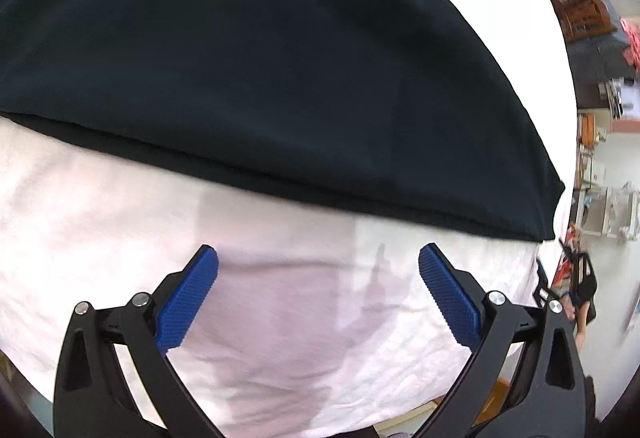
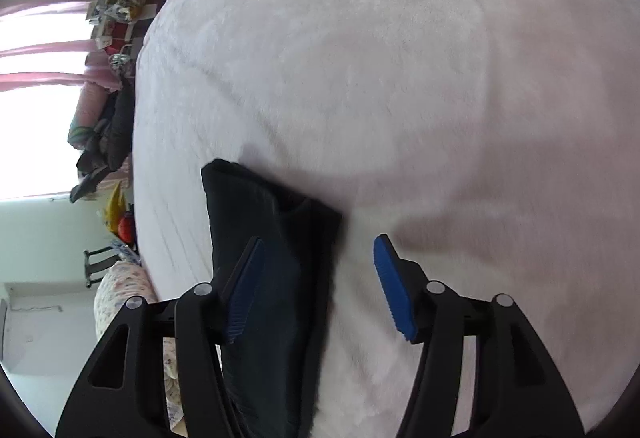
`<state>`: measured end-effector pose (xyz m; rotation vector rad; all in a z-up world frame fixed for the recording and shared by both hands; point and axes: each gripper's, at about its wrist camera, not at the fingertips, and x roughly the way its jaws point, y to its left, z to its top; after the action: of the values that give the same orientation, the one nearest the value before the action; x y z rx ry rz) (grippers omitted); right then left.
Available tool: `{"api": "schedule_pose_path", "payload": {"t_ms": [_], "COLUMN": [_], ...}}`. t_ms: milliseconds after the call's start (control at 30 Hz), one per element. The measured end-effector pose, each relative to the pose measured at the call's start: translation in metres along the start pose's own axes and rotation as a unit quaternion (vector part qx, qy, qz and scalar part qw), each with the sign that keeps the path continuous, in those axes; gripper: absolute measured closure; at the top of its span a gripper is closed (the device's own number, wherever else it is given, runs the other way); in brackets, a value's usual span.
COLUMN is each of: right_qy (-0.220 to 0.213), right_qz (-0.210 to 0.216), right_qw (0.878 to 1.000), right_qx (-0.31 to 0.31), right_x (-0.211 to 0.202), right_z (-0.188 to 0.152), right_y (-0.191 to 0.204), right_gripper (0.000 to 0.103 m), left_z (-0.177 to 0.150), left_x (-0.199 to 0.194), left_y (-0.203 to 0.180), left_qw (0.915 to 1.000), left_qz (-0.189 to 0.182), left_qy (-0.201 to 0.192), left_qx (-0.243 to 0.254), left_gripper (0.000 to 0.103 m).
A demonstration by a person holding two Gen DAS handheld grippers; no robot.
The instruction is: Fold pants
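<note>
The dark pants [image 1: 256,61] lie flat on a white bed sheet [image 1: 280,298] and fill the upper part of the left wrist view, their folded edge running across just beyond my left gripper [image 1: 318,270]. That gripper is open and empty over bare sheet. In the right wrist view one end of the pants [image 2: 276,270] lies on the sheet [image 2: 400,77]. My right gripper [image 2: 318,258] is open above it, the left blue pad [image 2: 244,290] over the cloth, the right pad [image 2: 394,290] over sheet, holding nothing.
The bed's edge runs along the right of the left wrist view, with cluttered shelves [image 1: 584,9] and floor beyond. In the right wrist view a bright window [image 2: 36,109], piled clothes [image 2: 104,133] and a floral pillow [image 2: 124,294] lie left of the bed.
</note>
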<state>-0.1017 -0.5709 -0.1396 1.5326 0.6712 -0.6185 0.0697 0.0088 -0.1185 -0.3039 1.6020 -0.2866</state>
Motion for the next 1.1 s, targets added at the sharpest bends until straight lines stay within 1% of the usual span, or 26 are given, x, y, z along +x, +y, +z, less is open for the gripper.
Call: {"api": "schedule_pose_path", "payload": {"t_ms": [133,167,333,433,467,500,533,567,600,700,833,967,1100], "right_qy": [0.013,0.014,0.045,0.037,0.034,0.029,0.027,0.027,0.029,0.016,0.010,0.018,0.041], "right_qz": [0.011,0.015,0.036,0.031,0.030,0.022,0.013,0.010,0.020,0.039,0.088,0.138,0.180], "right_qw": [1.000,1.000,0.995,0.994,0.994,0.994,0.994,0.995,0.995,0.996,0.992,0.984,0.969], "right_qx": [-0.001,-0.010,-0.076,-0.096,-0.098,-0.103,-0.104,-0.099,-0.088,-0.083,-0.084,-0.113,-0.167], "right_x": [0.013,0.015,0.014,0.014,0.015,0.016,0.016,0.016,0.015,0.006,-0.008,-0.016,-0.019], "right_z": [0.007,0.008,-0.005,-0.010,-0.010,-0.009,-0.008,-0.008,-0.008,-0.012,-0.019,-0.033,-0.065], "right_y": [-0.004,-0.002,0.011,0.012,0.013,0.015,0.014,0.011,0.009,0.011,0.024,0.064,0.116], "right_gripper": [0.043,0.041,0.041,0.041,0.044,0.051,0.069,0.085,0.088,0.091,0.093,0.093,0.093], "left_z": [-0.009,-0.011,-0.022,-0.030,-0.031,-0.032,-0.034,-0.034,-0.035,-0.035,-0.033,-0.032,-0.031], "left_x": [0.003,0.003,0.008,0.012,0.015,0.018,0.021,0.023,0.021,0.018,0.018,0.015,0.009], "left_y": [-0.010,-0.013,-0.017,-0.024,-0.026,-0.030,-0.036,-0.039,-0.037,-0.036,-0.033,-0.018,0.004], "left_qw": [0.9999,0.9998,0.9997,0.9997,0.9996,0.9995,0.9995,0.9994,0.9994,0.9993,0.9996,0.9998,0.9997], "left_qz": [0.011,0.015,0.020,0.022,0.021,0.021,0.020,0.019,0.018,0.017,0.015,0.008,-0.003], "left_qy": [0.004,0.005,0.008,0.012,0.016,0.020,0.023,0.025,0.026,0.027,0.023,0.017,0.013], "left_qx": [0.011,0.013,0.008,0.006,0.007,0.008,0.010,0.012,0.015,0.019,0.011,-0.008,-0.020], "left_gripper": [0.002,0.002,0.002,0.002,0.002,0.002,0.002,0.002,0.002,0.002,0.002,0.002,0.002]}}
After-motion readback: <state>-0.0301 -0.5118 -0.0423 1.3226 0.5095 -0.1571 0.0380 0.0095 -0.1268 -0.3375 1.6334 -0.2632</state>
